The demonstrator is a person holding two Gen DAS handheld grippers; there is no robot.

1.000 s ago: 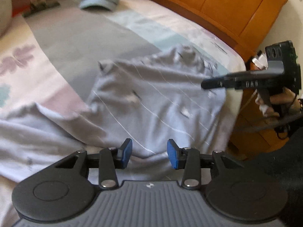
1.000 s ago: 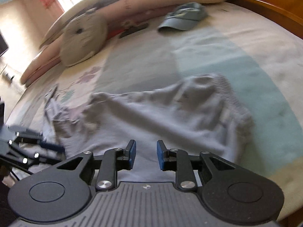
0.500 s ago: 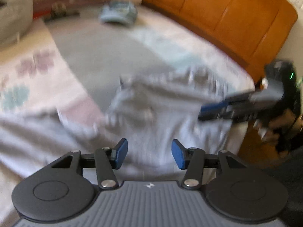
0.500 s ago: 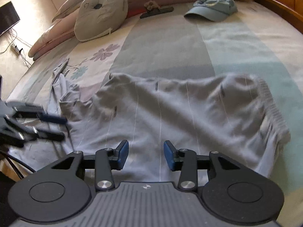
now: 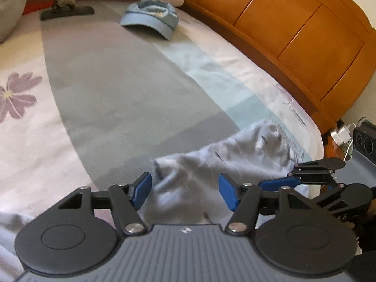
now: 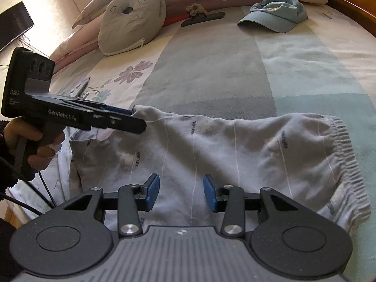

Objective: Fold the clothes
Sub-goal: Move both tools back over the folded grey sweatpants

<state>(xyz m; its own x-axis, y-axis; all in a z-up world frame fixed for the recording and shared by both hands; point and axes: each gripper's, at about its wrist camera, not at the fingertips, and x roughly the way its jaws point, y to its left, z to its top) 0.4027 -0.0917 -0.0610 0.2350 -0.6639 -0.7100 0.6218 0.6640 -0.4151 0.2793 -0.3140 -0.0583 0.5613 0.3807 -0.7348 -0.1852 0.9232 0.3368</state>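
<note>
A light grey garment [image 6: 235, 150] with thin white lines and an elastic waistband on its right lies spread on the bed. My right gripper [image 6: 181, 191] hovers over its near edge with open jaws, the blue pads apart and nothing pinched. My left gripper [image 6: 137, 119], held by a hand, comes in from the left at the garment's far left corner. In the left wrist view the left gripper [image 5: 185, 191] has its jaws opening, with the garment [image 5: 211, 162] lying under the gap and not pressed. The right gripper [image 5: 289, 176] shows at the right edge.
A blue cap [image 6: 275, 14] lies far back on the striped bedsheet [image 5: 117, 94]. A grey cushion [image 6: 131, 23], pink pillows and a flat black object [image 6: 202, 17] sit at the back. A wooden headboard [image 5: 293, 30] runs along the right. More pale cloth [image 6: 61, 164] lies at the left.
Both grippers' jaws have widened. The left gripper has swung across to the garment's far left corner. The garment now lies flatter, its waistband out to the right.
</note>
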